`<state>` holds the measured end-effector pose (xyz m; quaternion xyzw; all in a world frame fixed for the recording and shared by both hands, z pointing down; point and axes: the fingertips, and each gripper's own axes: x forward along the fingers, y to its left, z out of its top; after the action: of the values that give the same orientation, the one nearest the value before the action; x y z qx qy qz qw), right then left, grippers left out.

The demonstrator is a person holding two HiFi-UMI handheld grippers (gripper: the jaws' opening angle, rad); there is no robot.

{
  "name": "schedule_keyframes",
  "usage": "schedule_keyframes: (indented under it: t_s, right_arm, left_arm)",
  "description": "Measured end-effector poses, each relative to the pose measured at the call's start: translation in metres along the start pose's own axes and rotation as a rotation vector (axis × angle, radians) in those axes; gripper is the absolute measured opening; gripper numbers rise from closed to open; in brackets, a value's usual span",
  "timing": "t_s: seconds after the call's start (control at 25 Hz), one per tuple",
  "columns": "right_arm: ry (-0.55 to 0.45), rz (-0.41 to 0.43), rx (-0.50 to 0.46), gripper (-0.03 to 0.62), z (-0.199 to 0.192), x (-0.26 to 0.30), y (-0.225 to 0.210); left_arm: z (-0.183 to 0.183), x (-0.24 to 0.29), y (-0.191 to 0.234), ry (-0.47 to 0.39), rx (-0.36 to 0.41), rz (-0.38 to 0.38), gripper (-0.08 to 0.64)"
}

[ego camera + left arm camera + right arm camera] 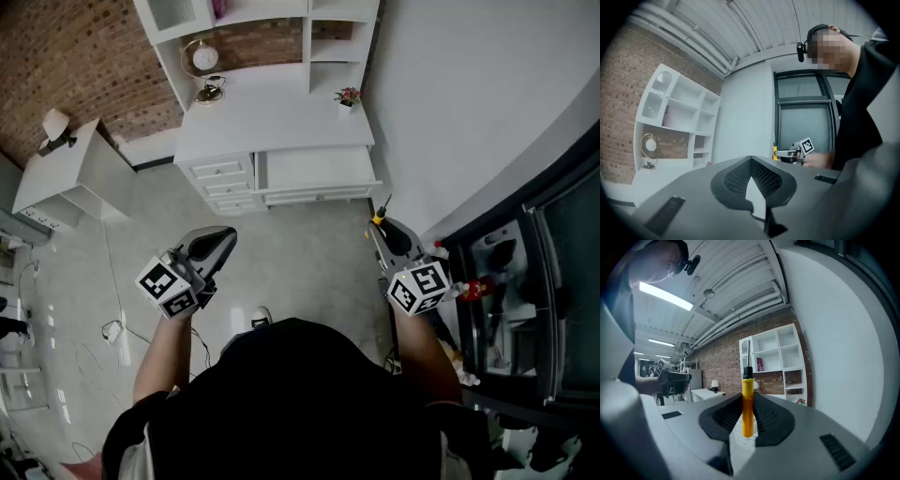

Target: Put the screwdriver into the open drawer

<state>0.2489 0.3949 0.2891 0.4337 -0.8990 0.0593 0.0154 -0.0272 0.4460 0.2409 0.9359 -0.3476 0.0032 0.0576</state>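
Round clock (pixel 204 58) at eleven o'clock, flower pot (pixel 348 97) at one, lamp (pixel 55 125) at ten, floor cable (pixel 112 330) at eight.

- The right tongs (pixel 748 398) are clamped on a screwdriver (pixel 747 405); its yellow handle stands upright between the pads, with a black collar and a thin shaft rising above
- Behind it, a white shelf unit (pixel 774 357) stands against a brick wall (pixel 717 364), with a purple item (pixel 760 364) on one shelf
- A lamp (pixel 714 385) sits on a low white cabinet (pixel 708 393) further left
- At the left edge, a hand holds the left tongs (pixel 675 379)
- A light strip (pixel 665 295) glows on the ceiling
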Motion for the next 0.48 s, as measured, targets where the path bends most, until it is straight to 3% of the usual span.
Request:
schedule_keyframes:
  t_s: [0.48]
  right_arm:
    - [-0.033, -0.007, -0.011, 0.081, 0.005, -0.009, 0.003]
  left_arm:
    - [-0.002, 0.001, -0.011, 0.010, 0.010, -0.024, 0.015]
